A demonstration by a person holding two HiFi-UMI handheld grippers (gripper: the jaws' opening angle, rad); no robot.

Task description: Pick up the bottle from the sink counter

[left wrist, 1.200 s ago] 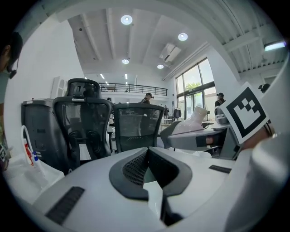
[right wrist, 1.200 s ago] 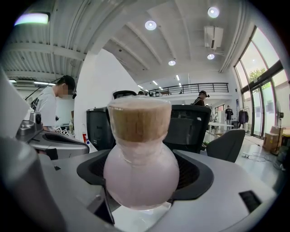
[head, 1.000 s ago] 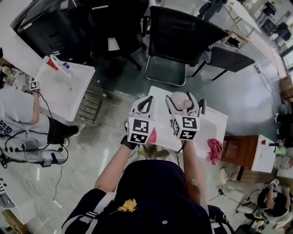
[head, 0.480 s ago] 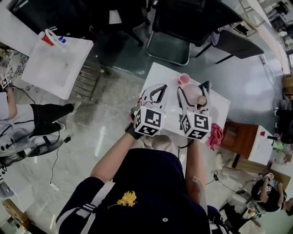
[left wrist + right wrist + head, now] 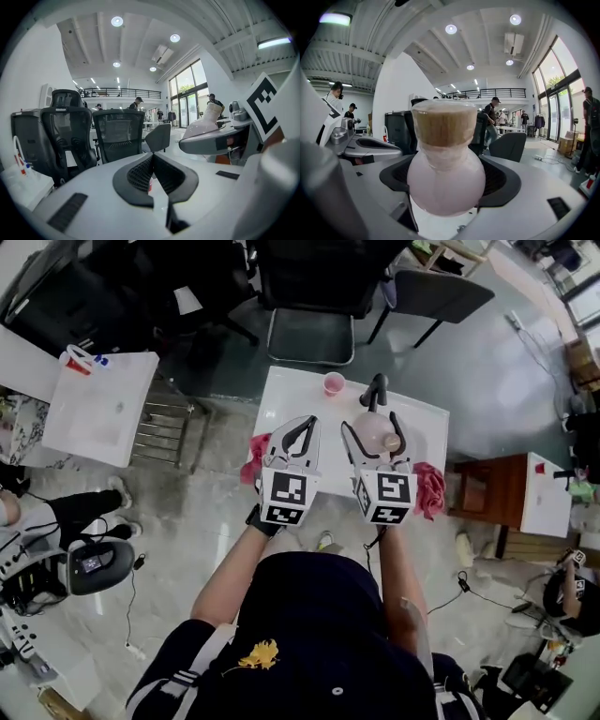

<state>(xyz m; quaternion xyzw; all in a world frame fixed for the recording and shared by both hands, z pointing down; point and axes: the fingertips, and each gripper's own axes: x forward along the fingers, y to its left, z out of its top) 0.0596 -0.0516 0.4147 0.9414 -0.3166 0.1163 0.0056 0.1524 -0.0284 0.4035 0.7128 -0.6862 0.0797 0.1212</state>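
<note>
Right tongs (image 5: 376,425) clamped on round pink bottle (image 5: 445,180), cork end up, over white counter (image 5: 292,392). Left tongs (image 5: 302,430) shut together, empty, just left of bottle. Pink cup (image 5: 333,383) at counter's far edge.

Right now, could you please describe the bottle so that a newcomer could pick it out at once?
Find the white sink counter in front of the person, with its black faucet at the far edge. Above it, the right claw is shut on the bottle. Unlike the small pink cup and the pink cloths nearby, it is pale pink, round-bellied and tan-topped.
</note>
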